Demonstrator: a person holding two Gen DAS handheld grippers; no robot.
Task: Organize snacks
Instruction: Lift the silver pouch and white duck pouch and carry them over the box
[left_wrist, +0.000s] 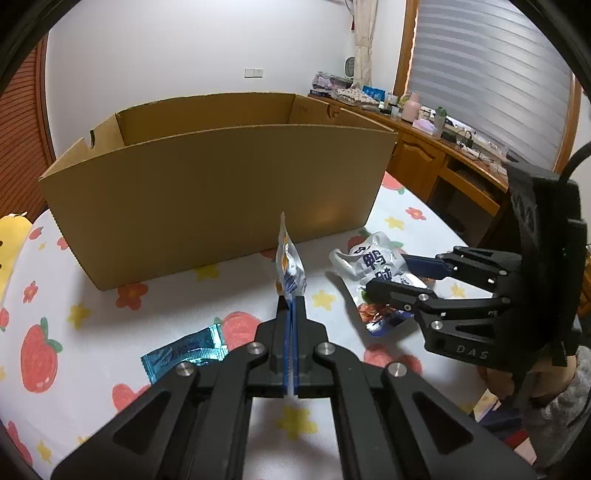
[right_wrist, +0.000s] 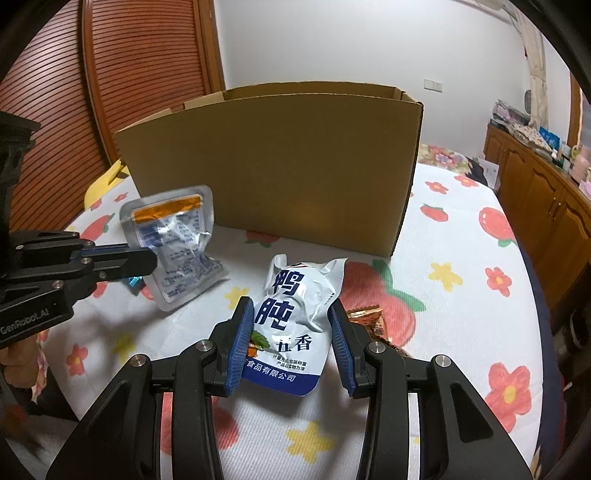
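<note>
My left gripper (left_wrist: 291, 301) is shut on a silver and orange snack pouch (left_wrist: 290, 266) and holds it edge-on above the bed, in front of the open cardboard box (left_wrist: 207, 192). In the right wrist view the same pouch (right_wrist: 177, 243) hangs flat from the left gripper (right_wrist: 149, 258). My right gripper (right_wrist: 293, 325) is open, with its blue pads either side of a white and blue snack bag (right_wrist: 295, 321) lying on the bed. That bag also shows in the left wrist view (left_wrist: 373, 262), under the right gripper (left_wrist: 388, 273).
A teal wrapper (left_wrist: 184, 354) lies on the flowered sheet (left_wrist: 92, 332) left of my left gripper. An orange-brown packet (right_wrist: 373, 321) lies beside the white bag. The box (right_wrist: 273, 170) stands behind. A wooden desk (left_wrist: 443, 147) with clutter lines the right.
</note>
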